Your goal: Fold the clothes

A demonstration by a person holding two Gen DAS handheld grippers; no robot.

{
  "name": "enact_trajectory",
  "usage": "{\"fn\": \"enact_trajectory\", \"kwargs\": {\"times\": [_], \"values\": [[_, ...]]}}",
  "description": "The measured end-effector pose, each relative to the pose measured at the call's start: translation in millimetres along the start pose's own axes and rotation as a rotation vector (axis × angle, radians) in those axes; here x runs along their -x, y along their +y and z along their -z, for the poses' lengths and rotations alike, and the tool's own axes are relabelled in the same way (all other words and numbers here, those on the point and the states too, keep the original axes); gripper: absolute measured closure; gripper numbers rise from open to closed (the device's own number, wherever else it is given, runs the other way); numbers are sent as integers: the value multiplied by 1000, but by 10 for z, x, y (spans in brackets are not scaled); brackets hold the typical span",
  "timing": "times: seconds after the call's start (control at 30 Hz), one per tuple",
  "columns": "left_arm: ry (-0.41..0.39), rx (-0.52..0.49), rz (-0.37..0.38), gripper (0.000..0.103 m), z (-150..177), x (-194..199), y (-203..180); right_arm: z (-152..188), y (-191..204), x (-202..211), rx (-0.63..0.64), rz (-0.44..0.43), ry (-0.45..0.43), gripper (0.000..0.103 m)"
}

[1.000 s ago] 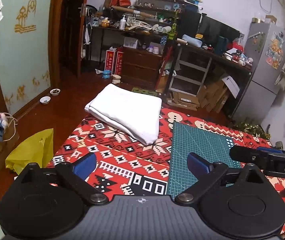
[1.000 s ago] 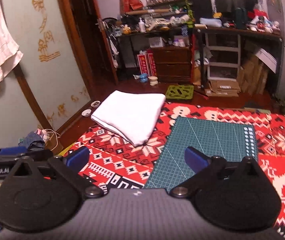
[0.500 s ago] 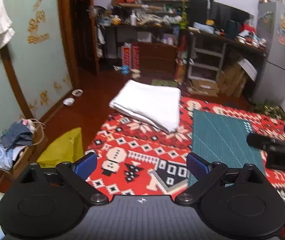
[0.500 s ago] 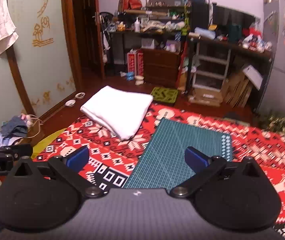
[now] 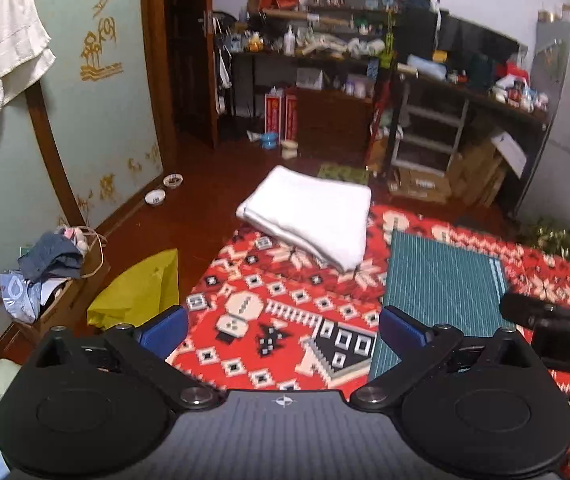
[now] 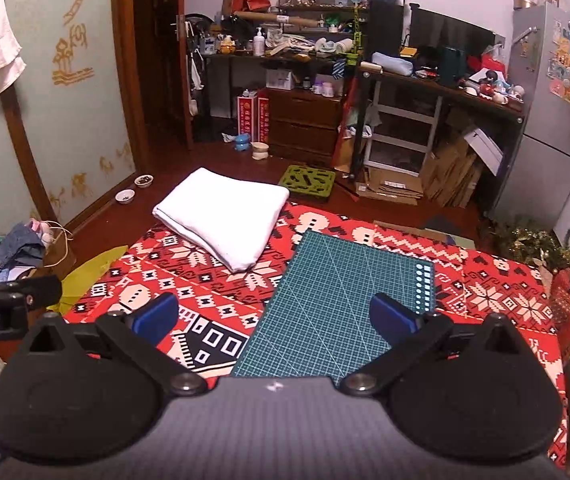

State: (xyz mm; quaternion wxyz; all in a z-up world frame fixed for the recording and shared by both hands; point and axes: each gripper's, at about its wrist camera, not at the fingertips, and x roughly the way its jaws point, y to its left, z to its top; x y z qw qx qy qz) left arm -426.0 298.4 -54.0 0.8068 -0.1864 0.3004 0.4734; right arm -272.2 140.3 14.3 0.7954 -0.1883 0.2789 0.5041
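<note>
Left-wrist view first: left gripper [image 5: 283, 326] has its blue pads spread wide and opening a touch more, with nothing between them but patterned red cloth [image 5: 285, 304]. Folded white garment [image 5: 309, 216] lies well ahead and slightly right of centre, at the far left corner of the covered surface, apart from both pads. Its long axis looks to run from near-right to far-left, with the thick folded edge facing the left side of the frame. Green cutting mat [image 5: 441, 280] sits just right of it, one corner of the garment close to the mat's edge. At the right margin the other tool pokes in, cut off by the frame. This view is a bit smeared, so seams and layers on the garment are hard to read. Over to the right-wrist view: right gripper [image 6: 271, 316] is also spread wide and holding nothing, hanging above the mat [image 6: 337, 292]. From here the garment [image 6: 225, 216] lies ahead and to the left, so I'd judge the left hand the nearer one for any next reach. A yellow bag [image 6: 89, 270] peeks from beside the surface, largely hidden by its edge; a pale blue fabric at the right margin is cut off and I can't tell what it is.
</note>
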Motion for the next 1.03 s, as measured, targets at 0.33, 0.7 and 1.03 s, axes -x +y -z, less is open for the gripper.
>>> {"fn": "enact_trajectory", "kwargs": {"times": [0.33, 0.7, 1.03], "values": [[-5, 14, -10, 0, 12, 84, 36, 11, -17, 49, -23, -40, 48, 0], [-11, -4, -14, 0, 13, 124, 4, 14, 27, 74, -6, -48, 57, 0], [-8, -15, -19, 0, 5, 110, -10, 12, 14, 51, -4, -55, 60, 0]]}}
